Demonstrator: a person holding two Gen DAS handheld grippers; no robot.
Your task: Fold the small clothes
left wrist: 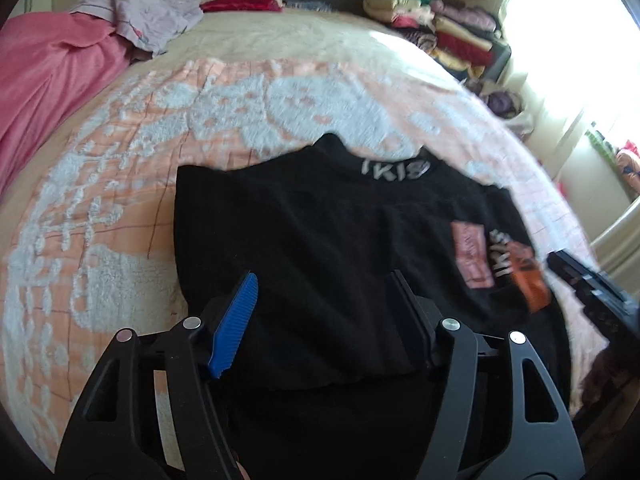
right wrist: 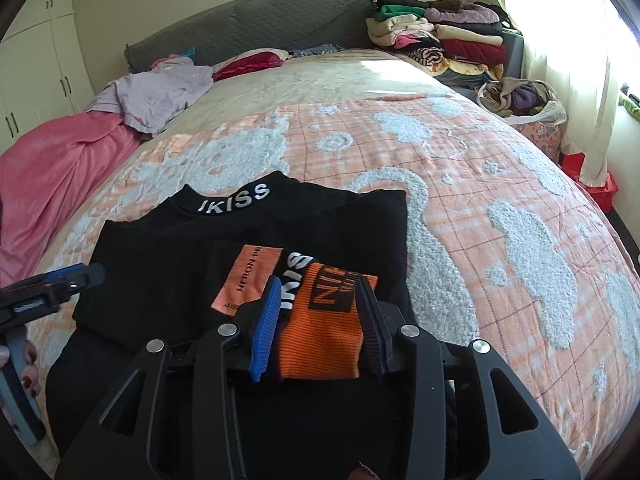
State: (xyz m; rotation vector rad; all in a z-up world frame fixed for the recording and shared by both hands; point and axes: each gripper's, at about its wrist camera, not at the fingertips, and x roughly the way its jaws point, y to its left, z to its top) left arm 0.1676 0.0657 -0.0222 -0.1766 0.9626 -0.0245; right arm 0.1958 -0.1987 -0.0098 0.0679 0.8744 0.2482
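Observation:
A small black top (left wrist: 320, 232) with a white "IKISS" collar lies partly folded on the bed; it also shows in the right wrist view (right wrist: 192, 256). Its sleeve with pink and orange patches (right wrist: 320, 320) is folded across the body. My left gripper (left wrist: 322, 284) is open and empty, just above the garment's near left part. My right gripper (right wrist: 318, 292) is open, its fingers either side of the orange cuff, not closed on it. The right gripper shows at the left view's right edge (left wrist: 592, 284), and the left gripper at the right view's left edge (right wrist: 60, 280).
The bed has a peach and white fleecy blanket (right wrist: 460, 184). A pink cover (right wrist: 52, 168) and a lilac garment (right wrist: 160, 92) lie at the far left. Stacks of folded clothes (right wrist: 440, 36) sit at the far right by the grey headboard (right wrist: 248, 24). A bag of clothes (right wrist: 520, 100) stands beside the bed.

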